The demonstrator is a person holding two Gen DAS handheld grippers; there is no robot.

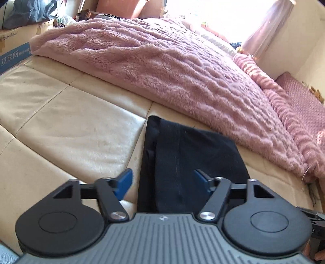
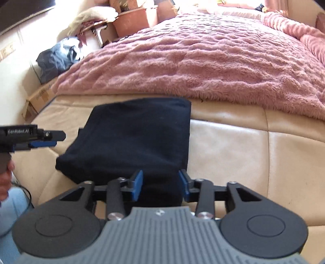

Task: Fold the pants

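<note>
The dark pants (image 2: pixel 130 140) lie folded small on the cream bed (image 2: pixel 233 146). Both my left gripper (image 1: pixel 163 182) and right gripper (image 2: pixel 160 185) have jaws spread, empty; I judge only tidying remains.

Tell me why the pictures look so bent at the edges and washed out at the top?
Left wrist view: the fisheye lens curves the cream mattress seams, and the sunlit window is blown out to white. Right wrist view: the same bulging bends the pink blanket; glare bleaches the top edge; the dark folded pants show little detail.
</note>
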